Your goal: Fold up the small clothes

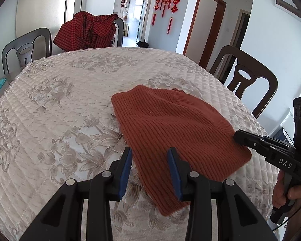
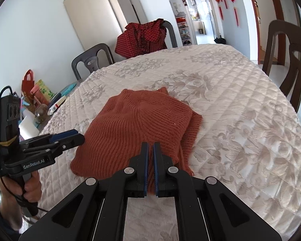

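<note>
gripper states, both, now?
Left gripper: open, holding nothing, over the knit's edge.
Right gripper: shut, nothing visibly held.

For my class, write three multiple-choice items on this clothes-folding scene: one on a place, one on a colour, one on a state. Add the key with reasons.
1. Where does the red checked garment hang?
A. over a chair back
B. on the table
C. on a door

2. What colour is the ribbed knit garment on the quilted tablecloth?
A. blue
B. rust orange
C. white

3. How do the right gripper jaws stand?
A. wide apart
B. shut
C. out of view

Key: A, it drapes the far chair; B, orange knit; C is wrong and B right, the pads almost meet.
</note>
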Demonstrator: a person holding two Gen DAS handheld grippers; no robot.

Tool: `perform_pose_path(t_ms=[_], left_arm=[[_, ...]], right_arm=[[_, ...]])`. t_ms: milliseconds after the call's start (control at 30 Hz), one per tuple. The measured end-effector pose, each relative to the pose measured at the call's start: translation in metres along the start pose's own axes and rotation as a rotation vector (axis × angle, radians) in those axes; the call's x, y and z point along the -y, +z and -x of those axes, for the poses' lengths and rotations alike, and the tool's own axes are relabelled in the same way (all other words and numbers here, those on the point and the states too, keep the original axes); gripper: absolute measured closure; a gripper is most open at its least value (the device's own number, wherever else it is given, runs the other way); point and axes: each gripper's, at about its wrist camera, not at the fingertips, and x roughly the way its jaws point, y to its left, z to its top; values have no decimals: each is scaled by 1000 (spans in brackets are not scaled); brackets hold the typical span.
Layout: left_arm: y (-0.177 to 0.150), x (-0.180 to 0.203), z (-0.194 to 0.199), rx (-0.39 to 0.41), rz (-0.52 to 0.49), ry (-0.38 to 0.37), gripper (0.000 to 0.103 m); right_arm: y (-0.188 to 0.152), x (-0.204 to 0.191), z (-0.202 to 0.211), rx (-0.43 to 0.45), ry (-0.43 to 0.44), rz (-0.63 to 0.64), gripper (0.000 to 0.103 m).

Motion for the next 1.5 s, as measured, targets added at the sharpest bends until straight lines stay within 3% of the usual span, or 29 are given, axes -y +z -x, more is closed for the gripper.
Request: perform_pose_path(t_ms=[400, 600, 700, 800, 833, 867, 1033, 1100, 1267, 1500], left_arm=[[0, -1, -8, -15, 3, -24, 63], [4, -16, 0, 17, 43, -27, 63], [6, -35, 5, 28, 107, -29, 63], [5, -40, 8, 34, 128, -69, 63], [4, -39, 8, 33, 133, -88, 63], [4, -37, 6, 29, 134, -107, 63], [2, -28, -12, -18, 137, -156, 61], [1, -28, -18, -28, 154, -171, 53], [-1, -35, -29, -49, 193, -199, 45], [-2, -31, -38, -62, 209, -223, 44]], right_arm=[[2, 7, -10, -31, -1, -2, 99], [6, 15, -3, -21, -64, -19, 99], [6, 26, -1, -21, -62, -59, 91], [7, 34, 1, -13, -35, -99, 69], [7, 36, 1, -9, -17, -113, 57], [8, 38, 1, -6, -3, -124, 53], [14, 48, -16, -43, 46, -176, 53], [15, 53, -23, -57, 64, -194, 53], [18, 66, -39, -82, 129, -254, 49], [18, 68, -44, -97, 218, -280, 49]])
